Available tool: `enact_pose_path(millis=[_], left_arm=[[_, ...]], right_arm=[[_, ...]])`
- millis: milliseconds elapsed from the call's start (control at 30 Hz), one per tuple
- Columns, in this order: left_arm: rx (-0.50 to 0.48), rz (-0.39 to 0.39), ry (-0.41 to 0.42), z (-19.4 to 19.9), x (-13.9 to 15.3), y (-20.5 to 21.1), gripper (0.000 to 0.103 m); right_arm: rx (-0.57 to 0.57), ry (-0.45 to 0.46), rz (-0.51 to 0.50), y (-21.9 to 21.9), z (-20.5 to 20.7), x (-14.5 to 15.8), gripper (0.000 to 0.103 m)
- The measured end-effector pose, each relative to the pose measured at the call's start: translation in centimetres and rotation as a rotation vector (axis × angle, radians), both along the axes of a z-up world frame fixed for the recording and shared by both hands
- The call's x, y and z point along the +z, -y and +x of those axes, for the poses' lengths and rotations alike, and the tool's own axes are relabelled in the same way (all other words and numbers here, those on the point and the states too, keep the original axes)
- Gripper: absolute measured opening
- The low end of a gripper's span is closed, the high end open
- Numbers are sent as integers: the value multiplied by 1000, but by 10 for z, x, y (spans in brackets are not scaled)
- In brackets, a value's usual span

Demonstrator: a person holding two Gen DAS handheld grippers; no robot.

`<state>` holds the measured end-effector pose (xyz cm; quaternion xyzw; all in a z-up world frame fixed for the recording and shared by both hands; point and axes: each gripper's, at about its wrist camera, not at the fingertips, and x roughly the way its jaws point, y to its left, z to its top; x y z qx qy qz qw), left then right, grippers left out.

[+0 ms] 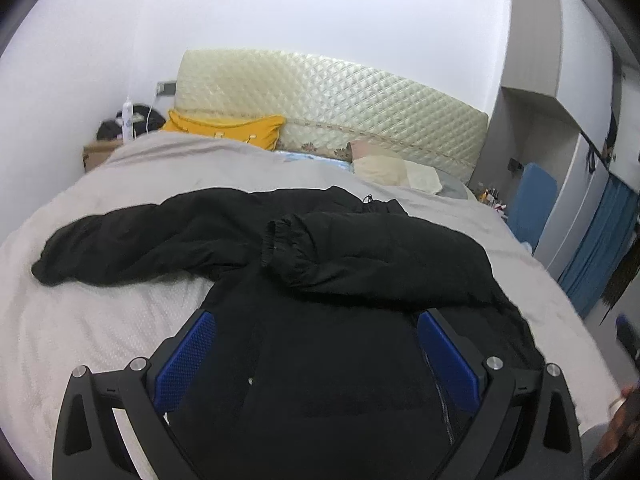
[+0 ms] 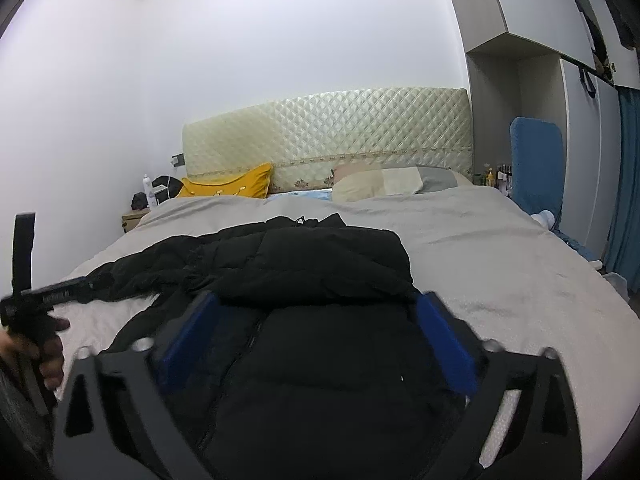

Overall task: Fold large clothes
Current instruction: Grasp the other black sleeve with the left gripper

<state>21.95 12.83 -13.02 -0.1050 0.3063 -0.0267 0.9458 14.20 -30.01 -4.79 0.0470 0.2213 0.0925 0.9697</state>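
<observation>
A black puffy jacket (image 1: 320,360) lies front up on the grey bed cover (image 1: 100,320). One sleeve (image 1: 360,264) is folded across its chest, and the other sleeve (image 1: 112,248) stretches out to the left. My left gripper (image 1: 316,316) hovers open over the jacket's lower body, its blue pads (image 1: 186,356) wide apart and gripping nothing. In the right wrist view the jacket (image 2: 320,380) fills the foreground. My right gripper (image 2: 319,300), blurred, is open above the zip area with no fabric pinched. The left gripper's body (image 2: 36,292) shows at the left edge, held by a hand (image 2: 52,344).
A quilted cream headboard (image 2: 328,132) stands at the far end with a yellow pillow (image 2: 232,186) and pale pillows (image 2: 380,184). A bedside table with a bottle (image 2: 148,192) is far left. A blue padded board (image 2: 536,160), wardrobe and blue curtain (image 2: 624,184) line the right.
</observation>
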Motion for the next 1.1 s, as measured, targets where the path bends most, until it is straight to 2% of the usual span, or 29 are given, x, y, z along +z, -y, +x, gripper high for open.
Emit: enact_pose_path(millis=[167, 300, 400, 567, 700, 833, 933, 1100], left_arm=[[40, -18, -23, 28, 20, -47, 103], [73, -95, -41, 48, 35, -100, 103], [126, -119, -43, 59, 44, -144, 103], [209, -149, -64, 74, 39, -217, 103], [283, -213, -114, 86, 10, -274, 103], [371, -327, -164, 96, -37, -328, 103], [405, -425, -199, 104, -71, -351, 101], [450, -516, -233, 114, -122, -378, 101]], right_arm=[[7, -8, 11, 2, 1, -2, 103], [11, -23, 10, 2, 4, -4, 103], [18, -31, 3, -2, 5, -5, 103], [4, -20, 15, -4, 9, -6, 103], [1, -55, 19, -8, 20, -10, 103], [3, -80, 10, -13, 25, -13, 103], [-3, -90, -1, -18, 29, -12, 103], [3, -130, -39, -34, 43, -17, 103]])
